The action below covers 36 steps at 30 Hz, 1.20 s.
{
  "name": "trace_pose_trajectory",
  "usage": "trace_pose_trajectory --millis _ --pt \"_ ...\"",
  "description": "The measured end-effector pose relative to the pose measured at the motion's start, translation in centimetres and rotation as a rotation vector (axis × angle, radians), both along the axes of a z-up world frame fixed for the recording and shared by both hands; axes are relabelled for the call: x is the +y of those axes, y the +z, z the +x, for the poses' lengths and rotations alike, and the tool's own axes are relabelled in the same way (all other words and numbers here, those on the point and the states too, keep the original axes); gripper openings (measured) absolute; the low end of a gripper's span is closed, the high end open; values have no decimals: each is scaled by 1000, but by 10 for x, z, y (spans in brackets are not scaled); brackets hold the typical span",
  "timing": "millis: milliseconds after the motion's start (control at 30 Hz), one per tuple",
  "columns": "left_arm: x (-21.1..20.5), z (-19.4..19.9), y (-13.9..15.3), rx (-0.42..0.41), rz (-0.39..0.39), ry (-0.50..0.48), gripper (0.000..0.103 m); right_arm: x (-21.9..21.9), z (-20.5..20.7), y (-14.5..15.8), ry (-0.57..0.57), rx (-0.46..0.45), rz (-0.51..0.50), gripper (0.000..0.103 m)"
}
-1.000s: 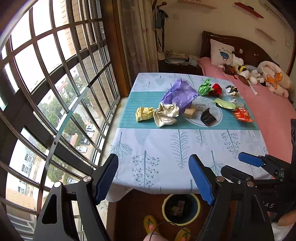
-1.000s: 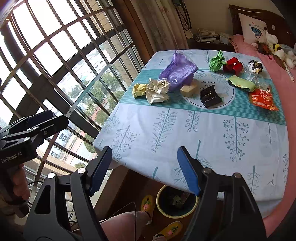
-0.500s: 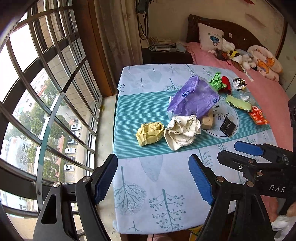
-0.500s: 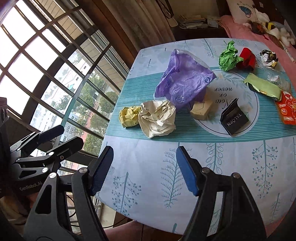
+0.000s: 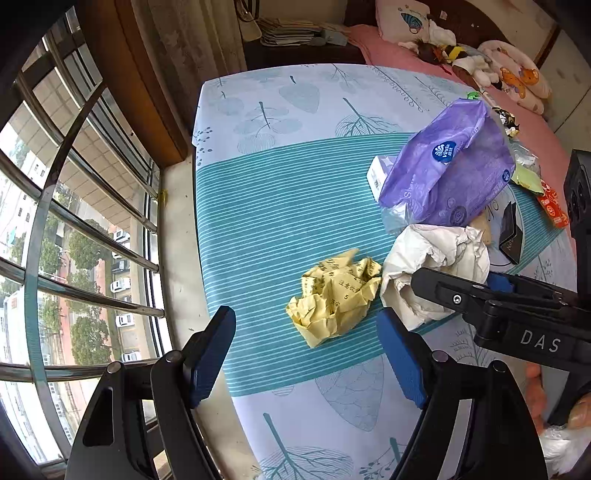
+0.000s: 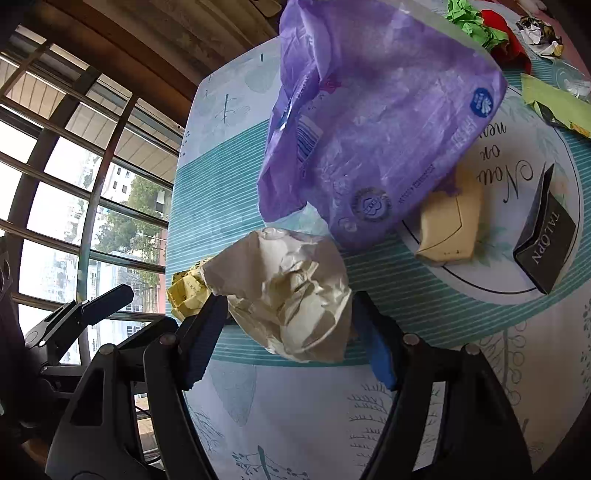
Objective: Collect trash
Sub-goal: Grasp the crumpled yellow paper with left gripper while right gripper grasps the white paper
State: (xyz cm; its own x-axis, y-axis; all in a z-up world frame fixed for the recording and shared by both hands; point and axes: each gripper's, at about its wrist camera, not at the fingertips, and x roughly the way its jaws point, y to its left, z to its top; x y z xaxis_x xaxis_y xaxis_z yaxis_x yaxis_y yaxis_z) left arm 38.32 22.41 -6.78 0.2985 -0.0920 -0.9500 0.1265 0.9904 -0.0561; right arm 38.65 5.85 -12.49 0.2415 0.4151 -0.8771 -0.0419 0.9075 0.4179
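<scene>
Trash lies across a leaf-print tablecloth (image 5: 288, 177). A crumpled yellow paper ball (image 5: 334, 297) sits just ahead of my left gripper (image 5: 306, 356), which is open and a little short of it. The white crumpled paper ball (image 6: 291, 291) sits between the open fingers of my right gripper (image 6: 288, 339), blue pads close on both sides. That white paper ball (image 5: 436, 269) also shows in the left wrist view, partly hidden behind the right gripper's black arm. A purple plastic bag (image 6: 369, 122) lies behind it.
Right of the purple bag (image 5: 450, 166) lie a tan box (image 6: 448, 225), a black carton (image 6: 545, 243), green paper (image 6: 469, 22), red paper (image 6: 509, 40) and a green wrapper (image 6: 557, 103). A barred window (image 5: 66, 221) runs along the left; a pink bed (image 5: 402, 55) stands behind.
Both grippers have moved forward and down over the table. The left now faces the yellow ball closely. The right has come around the white ball.
</scene>
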Motion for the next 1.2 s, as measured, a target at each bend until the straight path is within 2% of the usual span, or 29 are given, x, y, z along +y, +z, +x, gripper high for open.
trace_pose_trajectory --millis 100,167,233,433,467,500,733,767,800,833,900,1000,1200 --pt "-1 11 -13 12 3 -27 80 7 3 -12 -15 4 13 67" --pt "-1 17 -19 19 4 -35 80 13 6 -14 -8 2 3 56" --pt "0 23 -24 25 -2 -40 80 19 9 -15 -1 -14 -6 50" --pt "2 35 -31 35 -3 -68 80 13 1 -9 -7 -33 0 41" --pt "3 38 -32 35 -6 -71 80 11 -2 -7 -7 -35 3 31" --pt "3 40 -33 36 -6 -73 79 9 -5 -7 -7 -35 9 26" --pt "-5 47 -46 89 -29 -97 63 -12 -32 4 -24 -48 23 20" --pt "-9 47 -48 101 -38 -106 56 -16 -35 5 -28 -46 34 10" --pt "-12 46 -51 115 -45 -114 45 -19 -39 6 -32 -44 47 9" --pt "-17 44 -53 120 -46 -120 40 -23 -43 8 -38 -45 50 9" --pt "-26 38 -51 81 -32 -142 35 -30 -51 12 -39 -55 59 9" --pt "-42 26 -44 32 -33 -186 34 -41 -65 18 -39 -62 73 9" --pt "-62 -2 -29 18 -64 -182 33 -68 -96 37 -37 -82 85 9"
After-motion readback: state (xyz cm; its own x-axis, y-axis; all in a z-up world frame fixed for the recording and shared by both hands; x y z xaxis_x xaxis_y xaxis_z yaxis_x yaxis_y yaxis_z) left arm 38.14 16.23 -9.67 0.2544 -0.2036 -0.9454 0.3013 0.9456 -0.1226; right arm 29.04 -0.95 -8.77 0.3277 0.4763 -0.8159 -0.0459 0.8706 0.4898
